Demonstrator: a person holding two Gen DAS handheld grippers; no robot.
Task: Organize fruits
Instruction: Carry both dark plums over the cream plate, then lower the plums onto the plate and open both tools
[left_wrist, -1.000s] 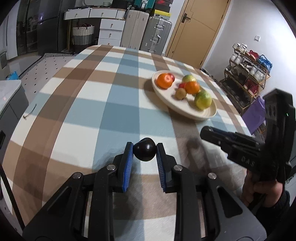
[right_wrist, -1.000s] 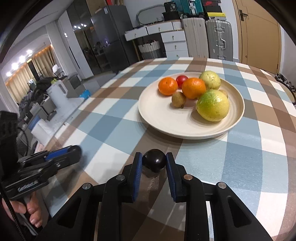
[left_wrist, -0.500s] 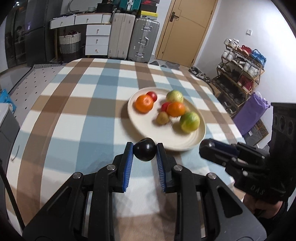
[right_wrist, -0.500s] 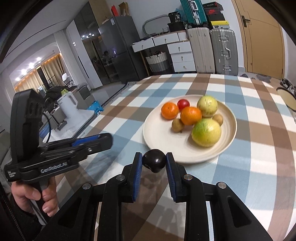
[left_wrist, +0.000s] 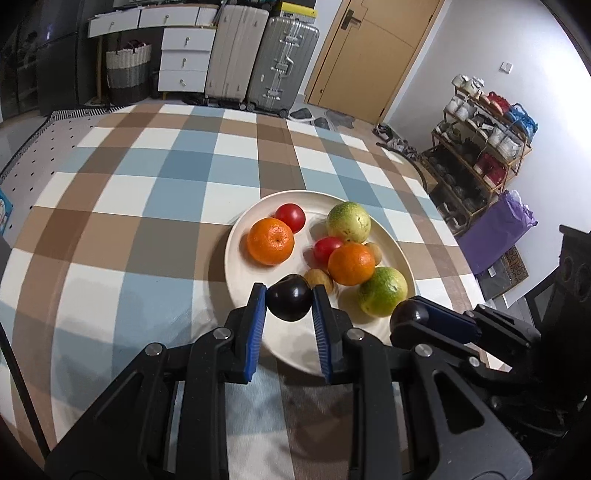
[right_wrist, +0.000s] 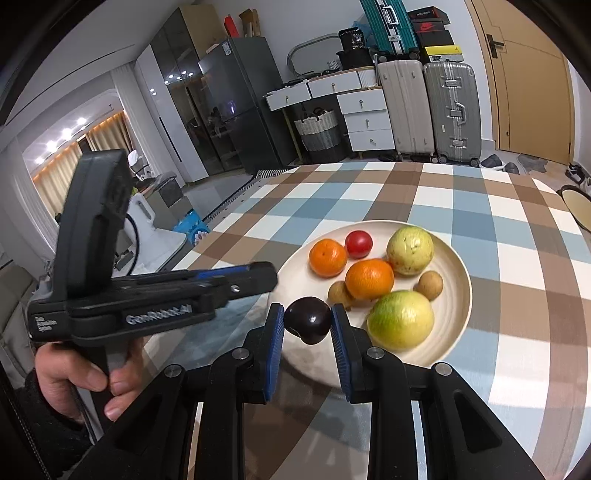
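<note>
Plums are the point: each gripper grips one dark plum between its blue fingers. On the left, the left gripper (left_wrist: 289, 303) holds its plum (left_wrist: 289, 302) above the near rim of the plate (left_wrist: 236, 236), just short of the small brown fruit (left_wrist: 319, 280). To its right, the right gripper (right_wrist: 308, 320) carries its plum (right_wrist: 309, 319) over the same near edge, beside the green fruit (right_wrist: 400, 319). Bare plate lies directly below both, so lowering looks like the next move.
</note>
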